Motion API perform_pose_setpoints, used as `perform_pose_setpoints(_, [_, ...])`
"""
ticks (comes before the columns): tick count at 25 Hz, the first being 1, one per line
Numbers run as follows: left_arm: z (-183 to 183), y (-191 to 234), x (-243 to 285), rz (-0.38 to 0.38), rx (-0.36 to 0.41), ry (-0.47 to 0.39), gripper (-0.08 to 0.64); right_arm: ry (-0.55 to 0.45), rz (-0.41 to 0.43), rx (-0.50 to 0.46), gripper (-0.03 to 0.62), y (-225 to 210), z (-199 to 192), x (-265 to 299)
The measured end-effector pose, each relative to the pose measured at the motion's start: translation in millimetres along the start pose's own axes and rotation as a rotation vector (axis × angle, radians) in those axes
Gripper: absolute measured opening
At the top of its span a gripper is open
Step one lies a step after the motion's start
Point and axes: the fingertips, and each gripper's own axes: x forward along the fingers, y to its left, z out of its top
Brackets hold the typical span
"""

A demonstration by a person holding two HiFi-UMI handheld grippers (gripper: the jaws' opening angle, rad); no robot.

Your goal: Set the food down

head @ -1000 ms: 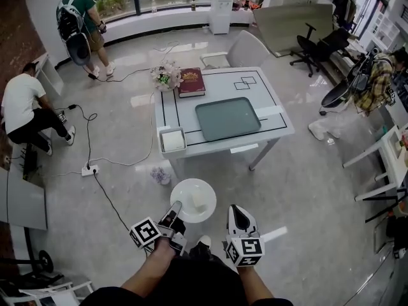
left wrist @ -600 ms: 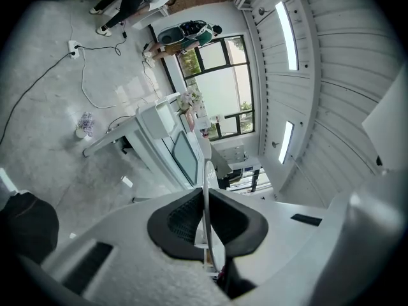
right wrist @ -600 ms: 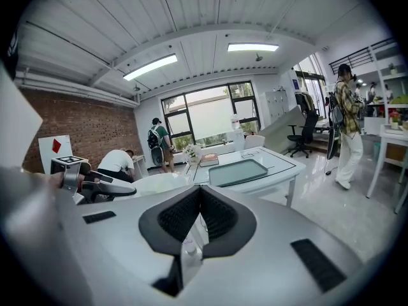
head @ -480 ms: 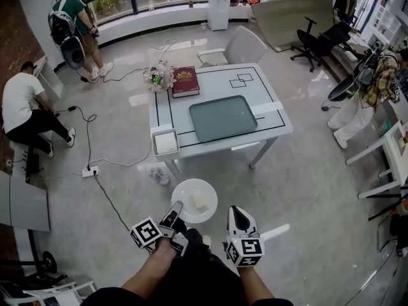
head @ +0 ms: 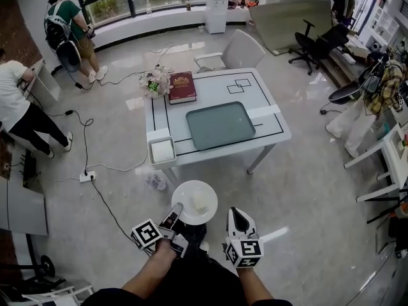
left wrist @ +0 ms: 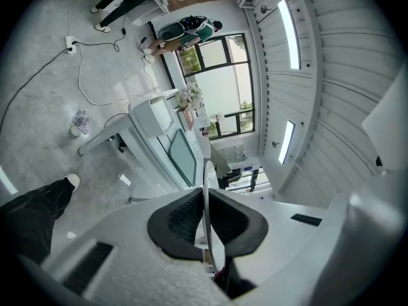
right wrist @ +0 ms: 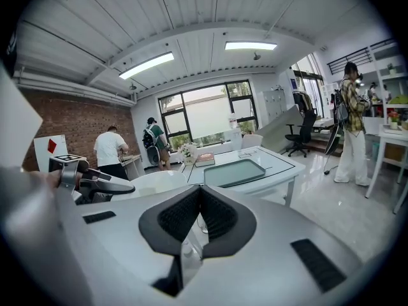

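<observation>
White plate (head: 188, 193), carrying a pale block of food (head: 201, 200), is pinched at its near rim by the left gripper (head: 176, 208). The right gripper (head: 236, 213) sits just beside it, jaws pressed together on nothing. Open floor (head: 299, 190) lies ahead of both, then the table (head: 271, 107) edge and its green tray (head: 220, 125).

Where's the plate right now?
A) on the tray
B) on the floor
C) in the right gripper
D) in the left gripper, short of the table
D: the left gripper has its jaws clamped on the rim of the plate, held in the air short of the table.
</observation>
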Motion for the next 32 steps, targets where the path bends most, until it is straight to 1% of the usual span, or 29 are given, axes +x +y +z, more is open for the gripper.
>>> perform_pose_setpoints(5, [16, 2, 29, -0.002, -0.015, -0.005, 0.02, 0.011, 0.005, -0.007, 0.008, -10, 10, 34])
perform_pose_setpoints(13, [51, 1, 92, 0.013, -0.022, -0.009, 0.02, 0.033, 0.021, -0.022, 0.009, -34, 40, 107])
perform_pose_setpoints(21, [92, -7, 150, 0.016, -0.029, 0.005, 0.02, 0.041, 0.023, -0.018, 0.009, -47, 71, 174])
perform_pose_setpoints(26, [117, -7, 186, 0.017, -0.029, 0.019, 0.02, 0.033, 0.006, -0.015, 0.008, -61, 89, 211])
perform_pose_setpoints(32, [137, -6, 217, 0.015, -0.039, 0.045, 0.02, 0.03, -0.025, -0.01, 0.009, -71, 102, 238])
